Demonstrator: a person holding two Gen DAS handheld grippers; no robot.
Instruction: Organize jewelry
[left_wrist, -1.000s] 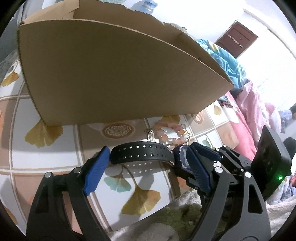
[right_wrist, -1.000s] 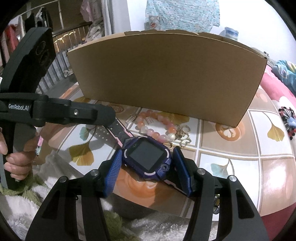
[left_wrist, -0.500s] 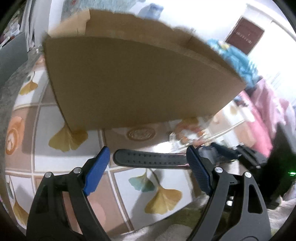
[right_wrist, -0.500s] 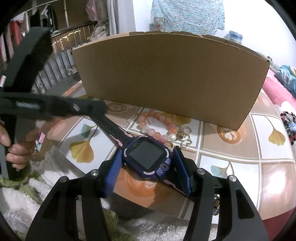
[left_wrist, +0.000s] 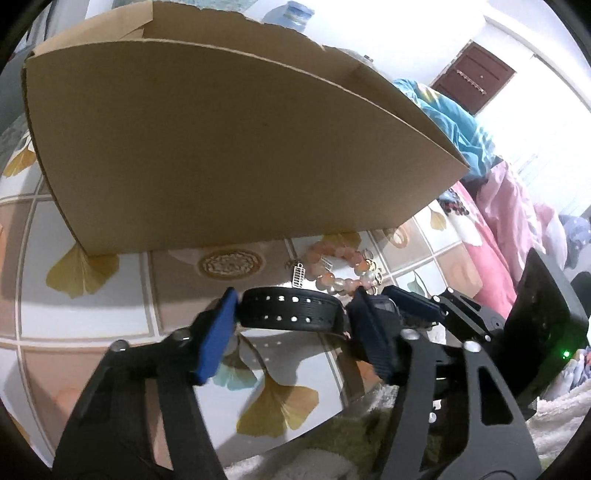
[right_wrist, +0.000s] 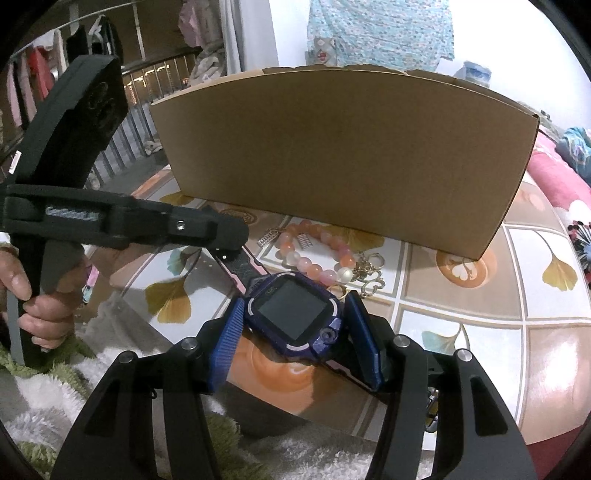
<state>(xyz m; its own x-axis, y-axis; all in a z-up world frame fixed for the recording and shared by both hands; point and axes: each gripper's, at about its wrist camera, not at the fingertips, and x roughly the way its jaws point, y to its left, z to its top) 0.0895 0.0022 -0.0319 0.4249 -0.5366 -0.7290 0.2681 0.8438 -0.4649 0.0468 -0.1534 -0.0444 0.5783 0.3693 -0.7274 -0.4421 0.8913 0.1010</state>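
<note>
1. The right gripper (right_wrist: 293, 341) is clamped on the blue watch (right_wrist: 293, 314) case, at 6 o'clock of the cardboard box (right_wrist: 343, 158).
2. The left gripper (left_wrist: 293, 330) has just been closing, and its pads now touch both ends of the strap (left_wrist: 290, 308) loop.
3. To do this step well, both grippers should lift together and level, so the strap does not twist, and clear the bead bracelet (right_wrist: 317, 254) at 12 o'clock.
4. The white lettering on the left gripper's side is too blurred to read.
</note>
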